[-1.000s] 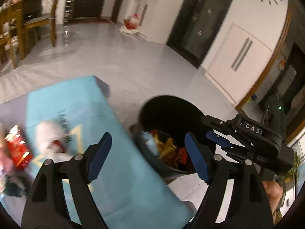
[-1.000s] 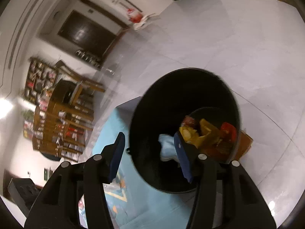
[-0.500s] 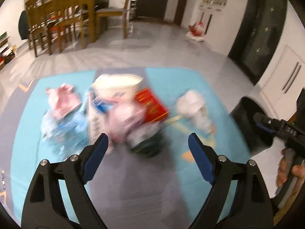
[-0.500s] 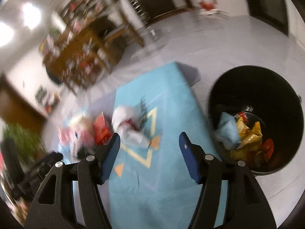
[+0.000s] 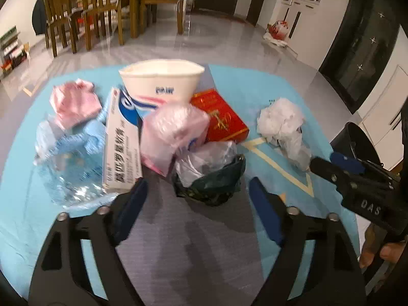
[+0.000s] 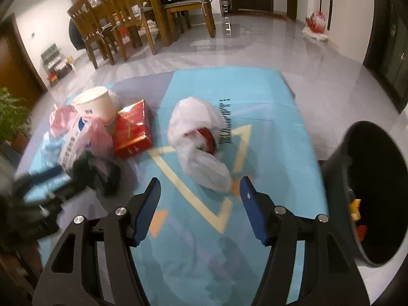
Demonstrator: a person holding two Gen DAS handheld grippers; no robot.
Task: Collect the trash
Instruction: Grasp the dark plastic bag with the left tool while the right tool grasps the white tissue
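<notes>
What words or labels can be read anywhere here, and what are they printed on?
"DAS": white letters on the right gripper body, seen from the left wrist.
White and blue box: large blue Chinese characters, too blurred to read surely.
Paper cup: small blue print, unreadable.
Red box: gold lettering, unreadable.
Blue mat: dark print, unreadable.

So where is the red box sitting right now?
The red box lies on the blue mat, centre-right in the left wrist view, just right of the paper cup and left of the white crumpled bag, behind the dark green bag.
</notes>
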